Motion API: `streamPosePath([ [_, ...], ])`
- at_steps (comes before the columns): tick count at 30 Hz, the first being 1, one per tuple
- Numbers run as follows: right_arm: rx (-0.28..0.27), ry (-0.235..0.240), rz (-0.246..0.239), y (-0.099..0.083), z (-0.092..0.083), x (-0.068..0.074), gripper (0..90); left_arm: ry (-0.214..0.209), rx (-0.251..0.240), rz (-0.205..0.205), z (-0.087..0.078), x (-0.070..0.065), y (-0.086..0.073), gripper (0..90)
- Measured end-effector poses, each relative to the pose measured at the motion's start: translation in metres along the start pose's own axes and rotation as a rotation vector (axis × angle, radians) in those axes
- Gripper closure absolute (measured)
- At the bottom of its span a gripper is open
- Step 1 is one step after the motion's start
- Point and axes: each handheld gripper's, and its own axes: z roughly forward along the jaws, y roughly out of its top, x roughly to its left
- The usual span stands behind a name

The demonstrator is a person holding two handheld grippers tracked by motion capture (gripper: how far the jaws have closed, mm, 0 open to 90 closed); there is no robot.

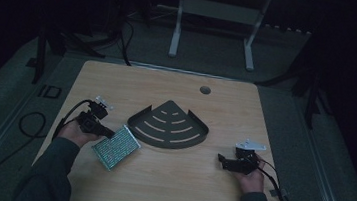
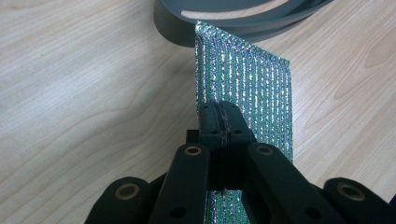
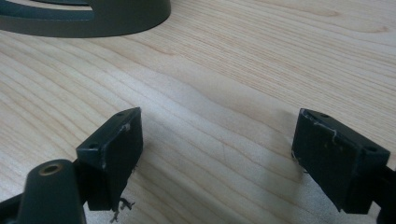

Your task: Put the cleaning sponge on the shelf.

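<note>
One glittering green mesh sheet [image 1: 116,147] was clamped at its edge between the closed jaws of the left gripper [image 1: 107,133], near the table's [image 1: 167,190] left side, its long axis stretched away toward the dark corner shelf [image 1: 169,124]. No writing was legible. The right gripper [image 1: 224,161] was held with jaws wide apart.

Place: dim lab | wooden table [image 1: 168,180]; tripod stands [image 1: 41,51]; floor cables [image 1: 28,125]

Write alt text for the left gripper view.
The left gripper is clamped on the near edge of a glittery green sheet, its black jaws pressed together on it. The sheet stretches away over a light wooden table toward a dark grey slotted tray at the top.
</note>
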Motion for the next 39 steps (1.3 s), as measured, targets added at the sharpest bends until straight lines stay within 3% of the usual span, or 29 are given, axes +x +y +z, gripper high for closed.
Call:
streamPosePath([
  [16,0.000,0.002,-0.002,0.000,0.000,0.000,15.8,0.014,-0.025,0.023,-0.018,0.000,0.020,89.9],
  [39,0.000,0.004,-0.003,0.000,0.000,0.000,15.9,0.019,-0.032,0.042,-0.024,-0.002,0.048,89.8],
])
